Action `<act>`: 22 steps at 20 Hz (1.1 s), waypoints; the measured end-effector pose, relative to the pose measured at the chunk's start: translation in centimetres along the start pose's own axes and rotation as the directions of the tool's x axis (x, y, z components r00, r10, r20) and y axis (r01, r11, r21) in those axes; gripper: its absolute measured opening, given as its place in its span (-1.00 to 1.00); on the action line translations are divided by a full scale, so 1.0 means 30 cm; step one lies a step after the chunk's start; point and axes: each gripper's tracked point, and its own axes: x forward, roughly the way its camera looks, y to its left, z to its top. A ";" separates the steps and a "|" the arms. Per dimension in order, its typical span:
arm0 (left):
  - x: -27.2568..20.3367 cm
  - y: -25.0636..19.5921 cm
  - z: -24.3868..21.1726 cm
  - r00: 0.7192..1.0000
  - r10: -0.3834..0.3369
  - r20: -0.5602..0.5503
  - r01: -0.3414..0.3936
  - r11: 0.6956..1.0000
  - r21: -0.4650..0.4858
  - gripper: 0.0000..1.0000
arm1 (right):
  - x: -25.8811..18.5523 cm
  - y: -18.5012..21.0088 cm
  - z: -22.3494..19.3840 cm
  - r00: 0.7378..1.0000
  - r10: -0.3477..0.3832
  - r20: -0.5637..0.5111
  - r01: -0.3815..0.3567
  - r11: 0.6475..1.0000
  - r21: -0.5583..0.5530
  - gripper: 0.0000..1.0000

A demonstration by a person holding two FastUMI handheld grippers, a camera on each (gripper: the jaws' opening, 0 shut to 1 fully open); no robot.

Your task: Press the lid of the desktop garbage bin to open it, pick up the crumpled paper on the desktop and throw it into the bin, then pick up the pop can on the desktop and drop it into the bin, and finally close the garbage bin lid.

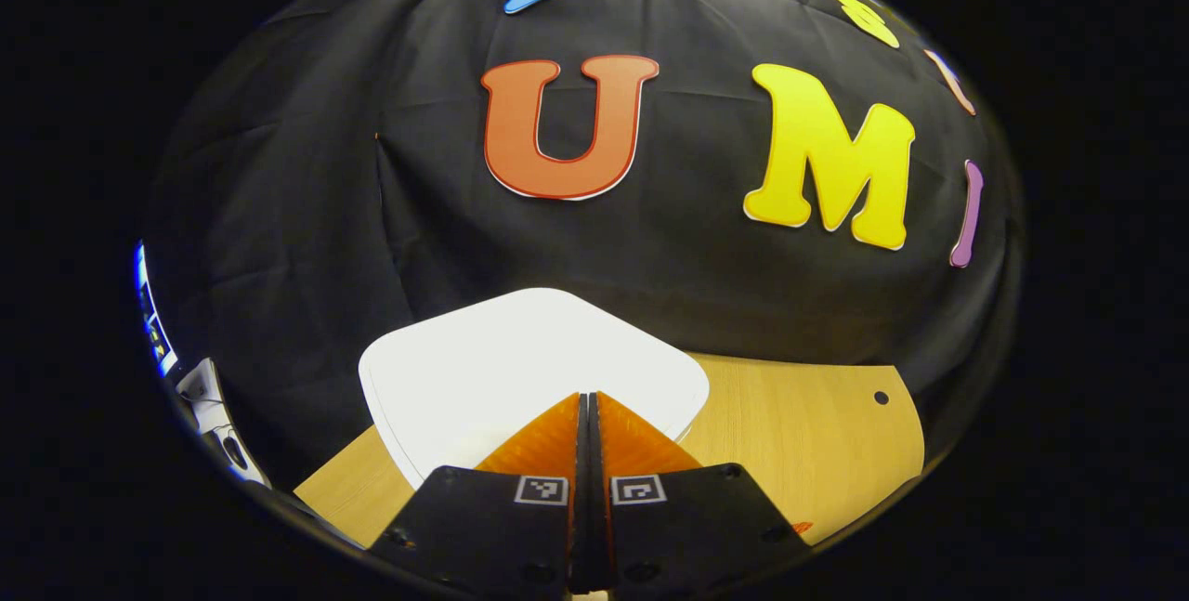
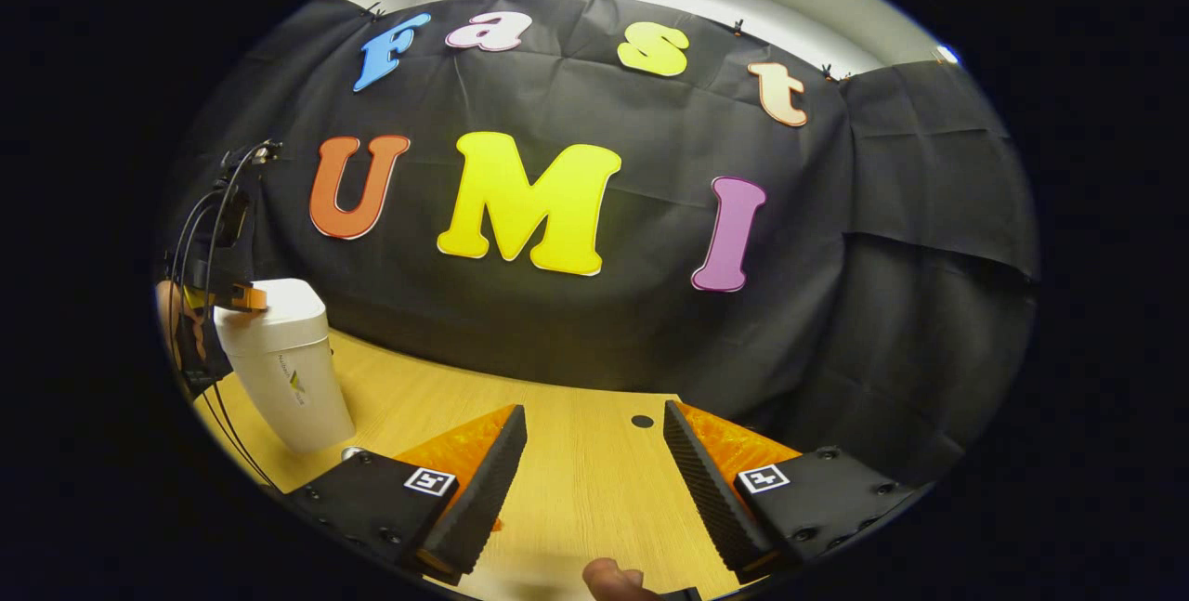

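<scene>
While my left gripper (image 1: 589, 397) rests with fingers together over the bin (image 1: 520, 369) lid, my right gripper (image 2: 594, 452), fingers apart above the table (image 2: 594, 489), sees the bin's side at far left.

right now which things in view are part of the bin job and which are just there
Job:
- garbage bin, lid down
- left gripper, shut, at the lid
- right gripper, open over the table

Just there:
- wooden table
- hole in the table
- cables behind the bin
</scene>
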 end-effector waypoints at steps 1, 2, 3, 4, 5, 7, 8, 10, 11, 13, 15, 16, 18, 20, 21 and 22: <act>-0.005 0.009 -0.009 1.000 0.008 -0.016 -0.007 1.000 0.014 -0.94 | 0.000 -0.008 -0.010 1.000 0.000 -0.005 0.000 1.000 -0.001 0.88; -0.011 0.014 -0.015 1.000 0.014 -0.020 -0.014 1.000 0.009 -0.94 | -0.001 -0.010 -0.017 1.000 0.001 -0.008 -0.001 1.000 -0.001 0.88; -0.006 0.009 -0.012 1.000 0.021 -0.022 -0.020 1.000 0.005 -0.85 | 0.002 -0.016 -0.022 1.000 0.002 -0.012 -0.002 1.000 0.001 0.88; -0.004 0.013 -0.015 0.999 0.025 -0.025 -0.025 1.000 0.008 -0.93 | 0.001 -0.025 -0.023 1.000 0.003 -0.013 -0.003 1.000 0.008 0.88; -0.006 0.012 -0.011 0.999 0.028 -0.019 -0.028 1.000 0.006 -0.93 | 0.000 -0.029 -0.026 1.000 0.006 -0.013 -0.006 1.000 0.016 0.88; -0.016 0.010 0.006 0.999 0.039 0.000 -0.039 0.999 0.008 -0.94 | -0.004 -0.035 -0.035 1.000 0.015 -0.018 -0.014 1.000 0.021 0.88; -0.020 0.009 0.024 0.999 0.042 0.018 -0.042 0.999 0.020 -0.94 | -0.006 -0.041 -0.037 1.000 0.021 -0.019 -0.020 0.999 0.025 0.88; -0.028 0.005 0.046 0.998 0.053 0.028 -0.054 0.999 0.009 -0.94 | -0.013 -0.054 -0.038 0.999 0.029 -0.018 -0.029 0.999 0.036 0.88; -0.045 0.008 0.065 0.997 0.061 0.046 -0.061 0.998 0.013 -0.94 | -0.016 -0.066 -0.042 0.999 0.032 -0.018 -0.031 0.999 0.042 0.88; -0.090 0.013 0.133 0.991 0.075 0.107 -0.079 0.997 0.026 -0.94 | -0.019 -0.086 -0.052 0.999 0.035 -0.021 -0.034 0.998 0.056 0.88; -0.126 -0.002 0.191 0.986 0.068 0.151 -0.072 0.997 0.025 -0.92 | -0.026 -0.102 -0.059 0.999 0.043 -0.026 -0.041 0.997 0.066 0.88; -0.148 -0.010 0.214 0.984 0.065 0.165 -0.070 0.997 0.025 -0.84 | -0.028 -0.110 -0.063 0.998 0.050 -0.027 -0.048 0.996 0.074 0.88; -0.189 -0.018 0.234 0.981 0.069 0.181 -0.076 0.997 0.034 -0.63 | -0.034 -0.127 -0.066 0.998 0.063 -0.026 -0.061 0.995 0.084 0.88; -0.233 -0.040 0.261 0.976 0.056 0.211 -0.065 0.997 0.037 -0.05 | -0.042 -0.142 -0.065 0.997 0.078 -0.015 -0.076 0.994 0.081 0.88; -0.262 -0.052 0.263 0.973 0.046 0.226 -0.055 0.998 0.033 -0.05 | -0.046 -0.152 -0.066 0.996 0.084 -0.008 -0.083 0.994 0.074 0.87; -0.281 -0.062 0.271 0.970 0.041 0.241 -0.050 0.998 0.031 0.77 | -0.049 -0.154 -0.067 0.995 0.099 -0.003 -0.098 0.992 0.073 0.88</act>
